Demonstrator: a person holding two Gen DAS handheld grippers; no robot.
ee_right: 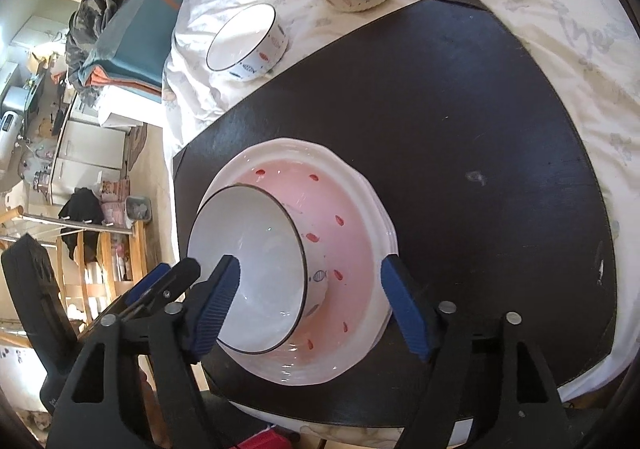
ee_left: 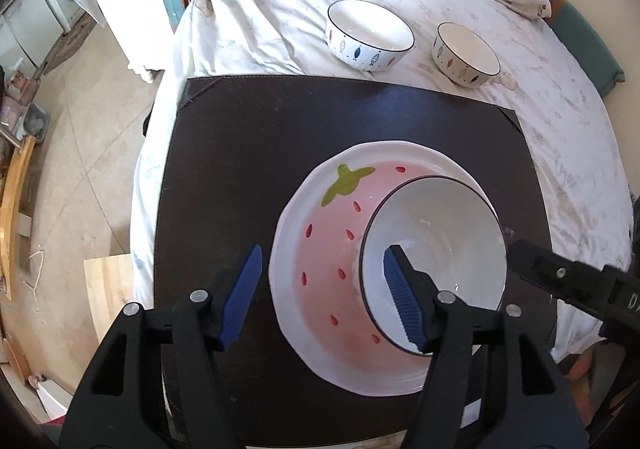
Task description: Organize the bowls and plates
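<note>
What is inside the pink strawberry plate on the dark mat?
A white bowl with a dark rim stands in the strawberry plate, toward one side. The bowl looks empty. The plate's surface under it is covered.

Both tongs [ee_left: 322, 297] [ee_right: 306, 309] agape (tilted downward)

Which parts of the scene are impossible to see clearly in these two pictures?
- Bottom of the white bowl where it meets the strawberry plate: hidden by the bowl's own wall in both views.
- Left gripper: one finger covers part of the bowl's inside in the left wrist view.
- Right gripper: only its tip enters the left wrist view.
- Black mat: near edge is behind the gripper bodies.
</note>
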